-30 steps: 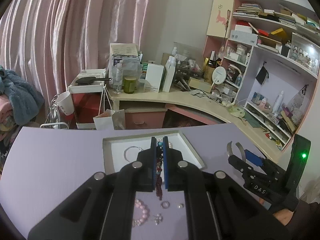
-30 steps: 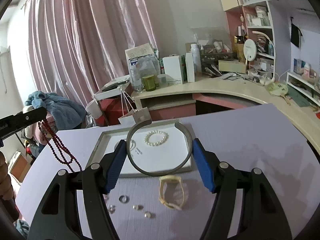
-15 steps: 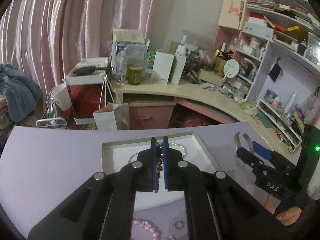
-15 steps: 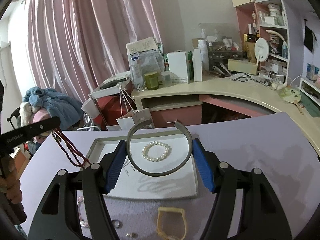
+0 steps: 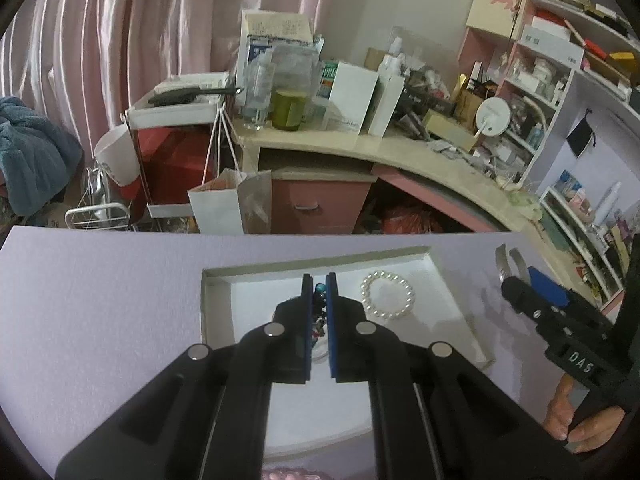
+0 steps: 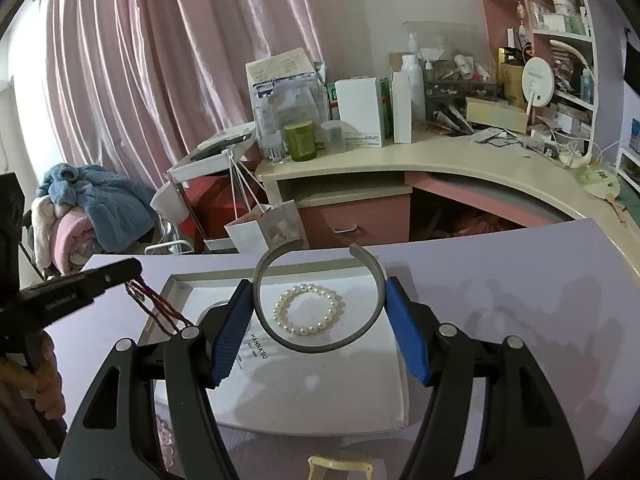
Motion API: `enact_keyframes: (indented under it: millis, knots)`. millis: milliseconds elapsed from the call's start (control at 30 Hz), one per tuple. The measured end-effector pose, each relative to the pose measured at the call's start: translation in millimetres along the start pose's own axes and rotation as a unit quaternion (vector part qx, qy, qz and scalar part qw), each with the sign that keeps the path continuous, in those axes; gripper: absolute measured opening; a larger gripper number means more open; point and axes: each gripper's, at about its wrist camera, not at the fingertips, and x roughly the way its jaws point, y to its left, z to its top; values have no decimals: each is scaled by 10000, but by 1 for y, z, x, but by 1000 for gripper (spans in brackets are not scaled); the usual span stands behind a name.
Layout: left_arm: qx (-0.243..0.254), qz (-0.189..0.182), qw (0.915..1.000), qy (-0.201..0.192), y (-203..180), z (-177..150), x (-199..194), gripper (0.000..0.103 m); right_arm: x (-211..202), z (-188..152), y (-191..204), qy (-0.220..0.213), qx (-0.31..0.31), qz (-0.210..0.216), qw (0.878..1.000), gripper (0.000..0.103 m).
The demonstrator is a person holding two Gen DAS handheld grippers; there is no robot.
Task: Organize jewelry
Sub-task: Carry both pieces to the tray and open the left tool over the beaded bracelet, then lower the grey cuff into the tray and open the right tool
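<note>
My left gripper (image 5: 319,286) is shut on a dark red bead necklace (image 5: 318,316) and holds it over the left part of the white jewelry tray (image 5: 460,320). In the right wrist view the necklace (image 6: 156,308) hangs from that gripper (image 6: 134,276) down into the tray (image 6: 320,400). My right gripper (image 6: 318,304) is shut on a grey open bangle (image 6: 376,280), held above the tray. A white pearl bracelet (image 6: 308,314) lies in the tray and shows in the left wrist view (image 5: 387,295).
The tray sits on a lilac table (image 5: 100,300). A cream bracelet (image 6: 340,468) and pink beads (image 6: 166,444) lie near the table's front edge. Behind stand a cluttered desk (image 6: 440,156), shelves (image 5: 560,80) and pink curtains (image 6: 140,60).
Both grippers have moved forward over the tray. The left gripper has carried the red necklace from the table's left side and lowered it into the tray. The loose rings have dropped out of view.
</note>
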Motion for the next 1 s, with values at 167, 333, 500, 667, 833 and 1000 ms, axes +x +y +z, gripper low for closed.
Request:
enact_keyframes:
  millis: [167, 333, 500, 667, 833, 1000]
  knots:
    - [-7, 214, 9998, -13, 3, -5, 5, 42, 6, -1, 3, 63, -1, 32, 10000, 68]
    - [-116, 351, 9993, -104, 9, -8, -2, 52, 10, -3, 4, 119, -9, 41, 9999, 68]
    - [-410, 606, 9968, -313, 28, -14, -17, 70, 22, -9, 7, 369, -98, 22, 9993, 68]
    - [-594, 816, 9944, -329, 45, -27, -26, 76, 46, -25, 12, 918, -168, -29, 9956, 68]
    - [-798, 907, 9924, -234, 60, -38, -28, 76, 67, -34, 16, 1259, -273, -170, 9915, 68]
    - [-867, 933, 9915, -247, 65, -45, -33, 76, 59, -24, 13, 1014, -69, -94, 9948, 82]
